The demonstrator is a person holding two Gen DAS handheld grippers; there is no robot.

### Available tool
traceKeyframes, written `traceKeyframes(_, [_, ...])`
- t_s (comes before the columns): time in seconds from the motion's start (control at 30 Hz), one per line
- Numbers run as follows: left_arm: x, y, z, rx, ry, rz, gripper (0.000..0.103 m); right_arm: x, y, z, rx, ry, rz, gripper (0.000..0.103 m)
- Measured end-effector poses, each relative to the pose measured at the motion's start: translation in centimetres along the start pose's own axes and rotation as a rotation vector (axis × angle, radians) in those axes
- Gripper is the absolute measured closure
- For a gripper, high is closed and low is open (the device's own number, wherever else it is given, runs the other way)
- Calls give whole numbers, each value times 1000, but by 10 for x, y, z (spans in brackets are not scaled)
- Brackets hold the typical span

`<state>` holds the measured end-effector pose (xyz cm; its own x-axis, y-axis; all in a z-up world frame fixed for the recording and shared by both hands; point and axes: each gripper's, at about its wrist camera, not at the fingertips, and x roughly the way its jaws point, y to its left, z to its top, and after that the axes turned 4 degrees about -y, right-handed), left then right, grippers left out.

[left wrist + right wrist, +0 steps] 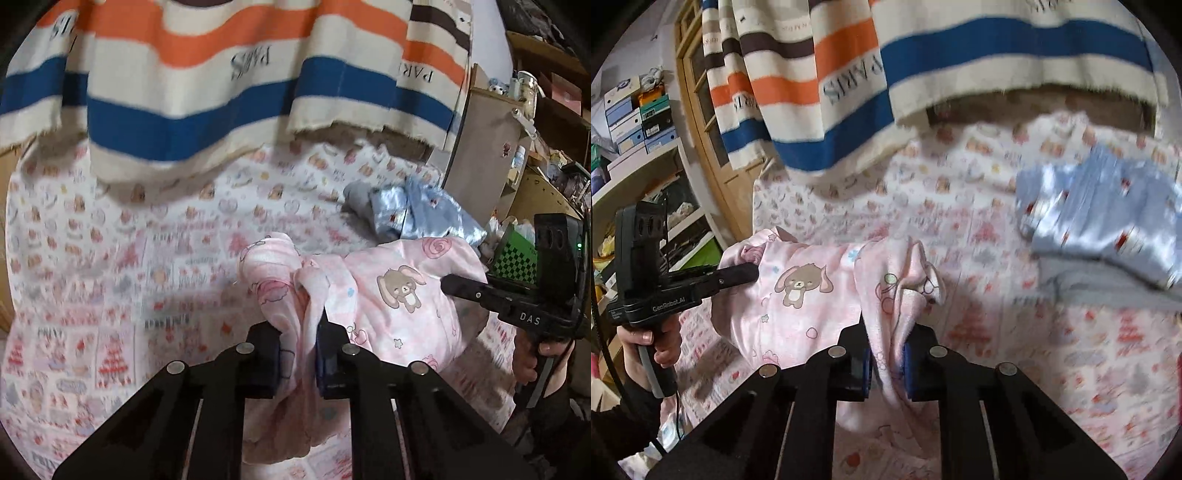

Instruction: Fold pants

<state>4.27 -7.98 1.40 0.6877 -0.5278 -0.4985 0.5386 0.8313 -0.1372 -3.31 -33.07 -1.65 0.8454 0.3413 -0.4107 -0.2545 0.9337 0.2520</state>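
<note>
The pink pants [391, 295] with a bunny print hang stretched between my two grippers above the patterned bed sheet [110, 258]. My left gripper [298, 354] is shut on one bunched end of the pants. My right gripper [886, 365] is shut on the other end of the pants [812, 295]. The right gripper [448, 286] also shows at the right of the left wrist view, and the left gripper [753, 273] at the left of the right wrist view. The lower part of the pants droops below the fingers.
A folded light-blue shiny garment [1108, 229] lies on the sheet [1034, 369] at the back right. A striped towel [221, 92] hangs across the back. Shelves with boxes [635, 110] and a wooden door [701, 110] stand beside the bed.
</note>
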Motion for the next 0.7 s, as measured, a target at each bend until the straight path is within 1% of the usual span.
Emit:
traceKeyframes(0.13, [2,-16,27,37,-43,-7,90,-17,-2,20,-45,-54,-54,90])
traceKeyframes(0.23, [12,-31,49,43,-62,-33,90,-32,-11,41,-67,-101,-107,90])
traceKeyframes(0.33, [24,-48,75,49,-94,-70,90,-46,-31,64,-57,-141,-154,90])
traceKeyframes(0.5, [57,-86,120,55,-151,-136,90,-67,-72,105,-47,-192,-268,90])
traceKeyframes(0.6, [79,-111,139,55,-161,-166,90,-82,-99,129,-49,-227,-338,90])
traceKeyframes(0.7, [106,-135,157,59,-157,-181,90,-89,-124,146,-41,-250,-395,90])
